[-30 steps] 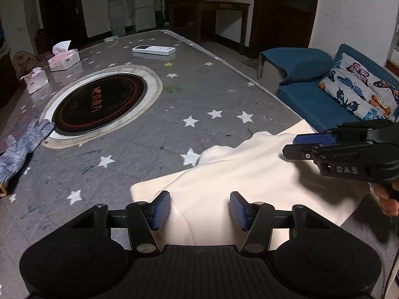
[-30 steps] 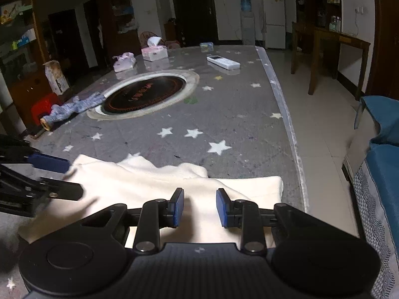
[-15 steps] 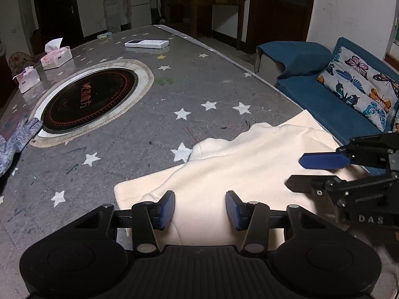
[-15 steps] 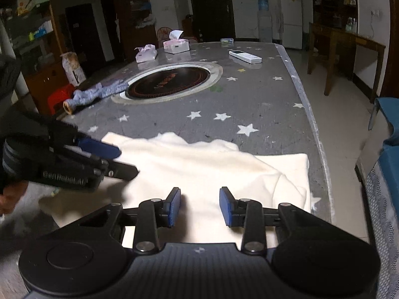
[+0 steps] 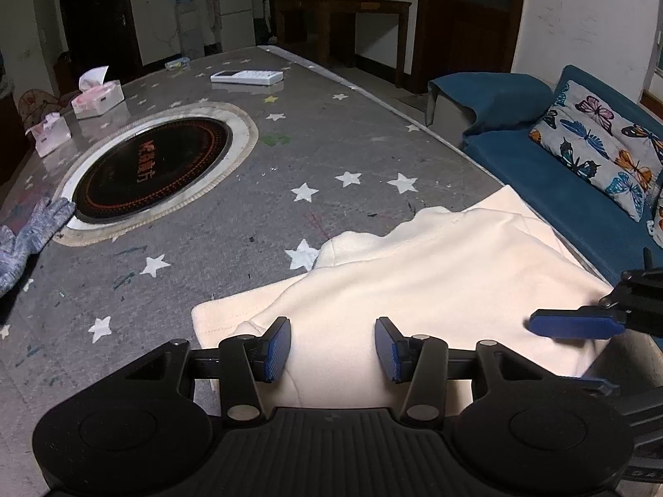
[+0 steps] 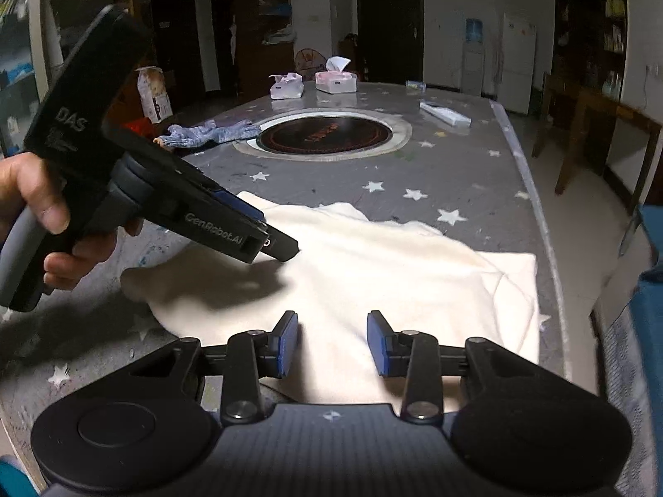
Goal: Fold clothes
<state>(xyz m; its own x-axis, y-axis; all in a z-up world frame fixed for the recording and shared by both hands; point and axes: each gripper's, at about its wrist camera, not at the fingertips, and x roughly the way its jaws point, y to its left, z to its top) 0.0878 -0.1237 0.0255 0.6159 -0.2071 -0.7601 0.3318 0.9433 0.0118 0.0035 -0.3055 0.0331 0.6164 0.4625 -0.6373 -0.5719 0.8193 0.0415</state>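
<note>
A cream-white garment [image 5: 435, 273] lies spread on the near end of the grey star-patterned table [image 5: 232, 223]; it also shows in the right wrist view [image 6: 393, 273]. My left gripper [image 5: 332, 348] is open and empty, its fingers just above the garment's near left part. My right gripper [image 6: 332, 343] is open and empty above the garment's near edge. In the left wrist view the right gripper's blue fingertip [image 5: 576, 327] hovers over the garment's right edge. In the right wrist view the left gripper's body [image 6: 157, 199] hangs over the garment's left side.
A round black hotplate [image 5: 145, 170] is set in the table's middle. A grey glove [image 5: 29, 240] lies at its left. Two tissue boxes [image 5: 97, 97] and a white remote [image 5: 246, 77] sit at the far end. A blue sofa [image 5: 551, 165] with a butterfly cushion stands beside the table's right edge.
Both grippers have drawn back toward the near table edge and risen. The right gripper has slid from over the garment's middle to its right edge. The garment lies flatter.
</note>
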